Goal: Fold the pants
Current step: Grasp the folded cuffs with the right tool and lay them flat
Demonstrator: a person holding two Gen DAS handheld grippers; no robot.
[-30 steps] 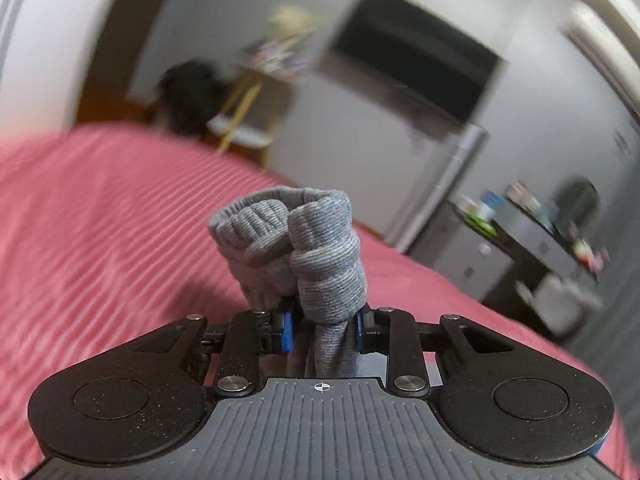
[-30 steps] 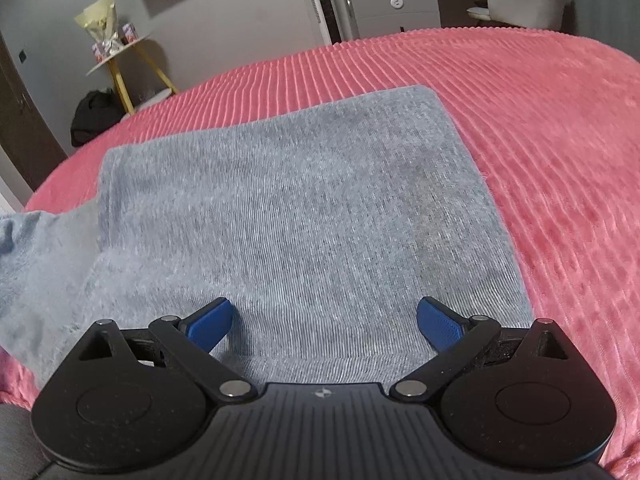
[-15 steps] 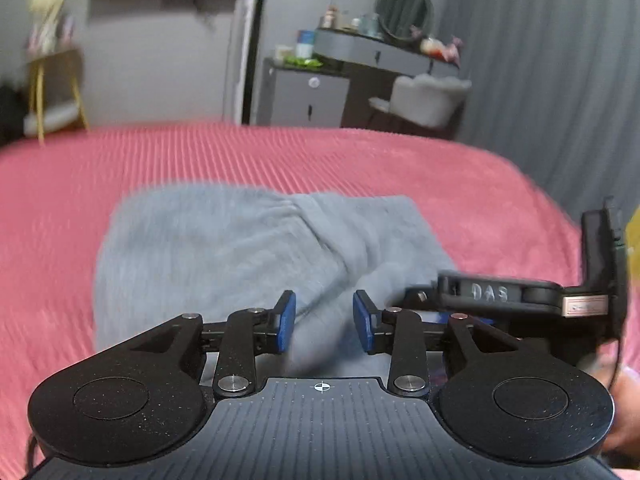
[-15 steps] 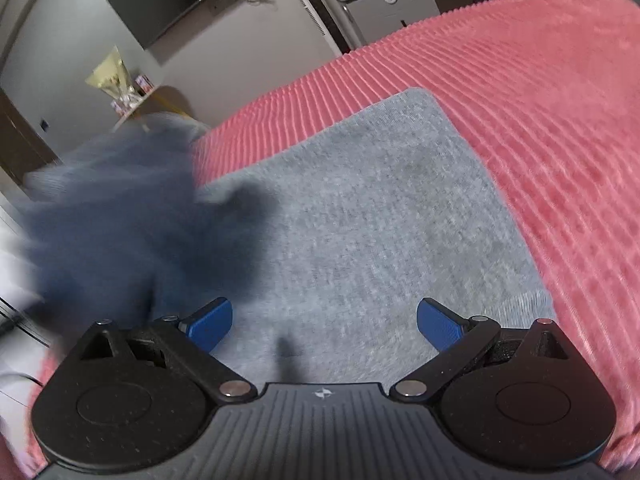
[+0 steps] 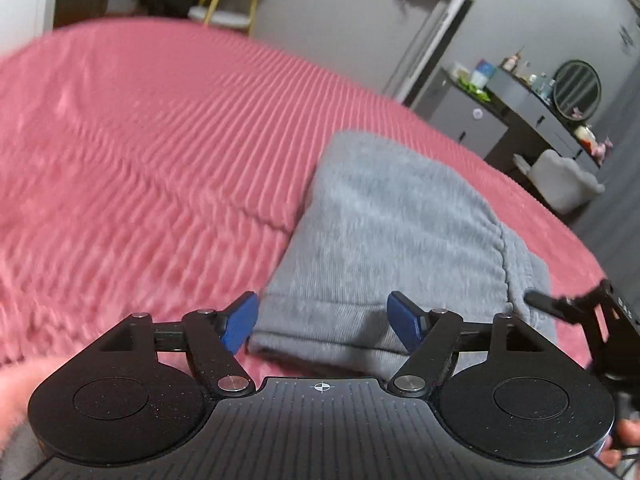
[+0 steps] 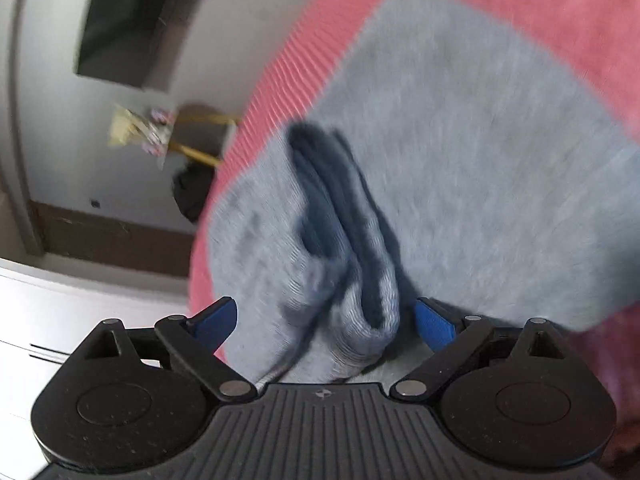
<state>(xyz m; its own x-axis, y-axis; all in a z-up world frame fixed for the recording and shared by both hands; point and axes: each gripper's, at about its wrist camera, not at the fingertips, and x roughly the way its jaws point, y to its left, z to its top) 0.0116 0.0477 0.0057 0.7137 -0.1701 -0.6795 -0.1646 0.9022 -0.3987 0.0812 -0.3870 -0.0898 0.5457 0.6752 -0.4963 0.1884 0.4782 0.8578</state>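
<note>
Left wrist: pants (image 5: 384, 216) beyond claw (image 5: 324, 322)

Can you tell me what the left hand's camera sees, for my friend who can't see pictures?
The left gripper is open, its jaws just widened, with nothing pinched, over folded grey pants on a pink ribbed bedspread. The other gripper's black tip pokes in at the right edge.

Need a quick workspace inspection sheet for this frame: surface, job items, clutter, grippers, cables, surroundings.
Surface: pink ribbed bedspread.
Job's things: grey pants, folded, lying on the bedspread; a bunched fold stands up between the right jaws.
Clutter: nothing seen on the bed.
Grippers: left gripper open, jaws just opened, nothing gripped; right gripper open, pads not pressing the fabric.
Cables: nothing seen.
Surroundings: dresser with round mirror, yellow-legged stool, wall TV.
</note>
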